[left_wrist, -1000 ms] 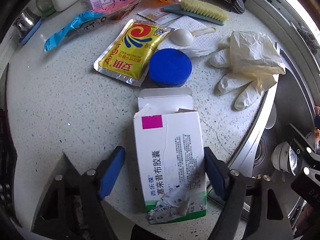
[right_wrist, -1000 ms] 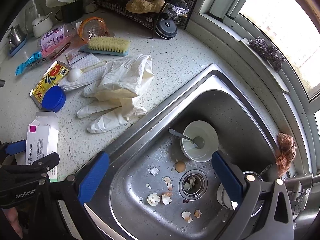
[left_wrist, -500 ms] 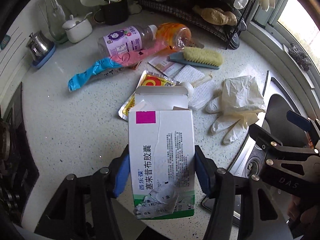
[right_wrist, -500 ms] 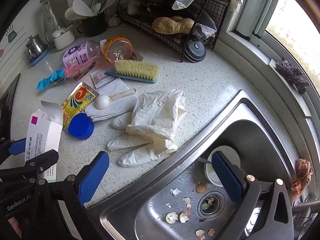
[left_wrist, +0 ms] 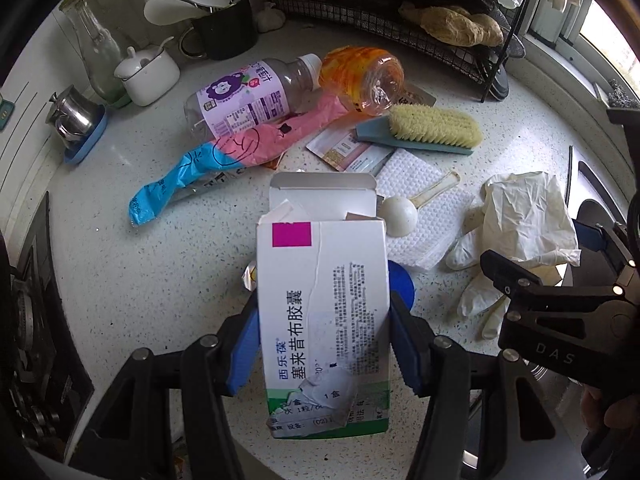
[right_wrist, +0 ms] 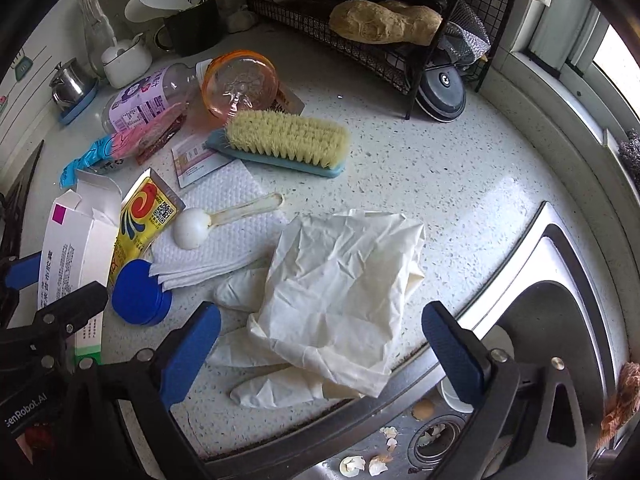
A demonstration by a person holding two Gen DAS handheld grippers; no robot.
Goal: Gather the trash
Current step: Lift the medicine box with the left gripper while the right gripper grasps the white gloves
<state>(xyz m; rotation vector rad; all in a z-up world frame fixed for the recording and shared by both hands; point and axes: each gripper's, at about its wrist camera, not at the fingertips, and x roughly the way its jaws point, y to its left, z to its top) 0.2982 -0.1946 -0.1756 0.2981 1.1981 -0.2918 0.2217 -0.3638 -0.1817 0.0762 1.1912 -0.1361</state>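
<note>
My left gripper (left_wrist: 322, 344) is shut on an opened white and green medicine box (left_wrist: 322, 320) and holds it above the counter; the box also shows in the right wrist view (right_wrist: 68, 264). My right gripper (right_wrist: 320, 344) is open and empty above the cream rubber gloves (right_wrist: 340, 280) near the sink edge. Other litter lies on the counter: a yellow sachet (right_wrist: 142, 220), a blue lid (right_wrist: 138, 298), a pink and blue wrapper (left_wrist: 224, 156), a purple-label bottle (left_wrist: 248, 96), an orange bottle (left_wrist: 360, 76) and eggshells (right_wrist: 360, 464) in the sink.
A scrub brush (right_wrist: 288, 144), a white spoon (right_wrist: 192, 226) on paper towel (right_wrist: 216, 240), a wire rack (right_wrist: 360, 48) at the back, a utensil cup (left_wrist: 224, 32) and a sugar pot (left_wrist: 148, 72). The steel sink (right_wrist: 560, 320) is at the right, the stove (left_wrist: 24, 320) at the left.
My left gripper shut on the medicine box and lifted it off the counter. My right gripper moved from over the sink to above the gloves, staying open.
</note>
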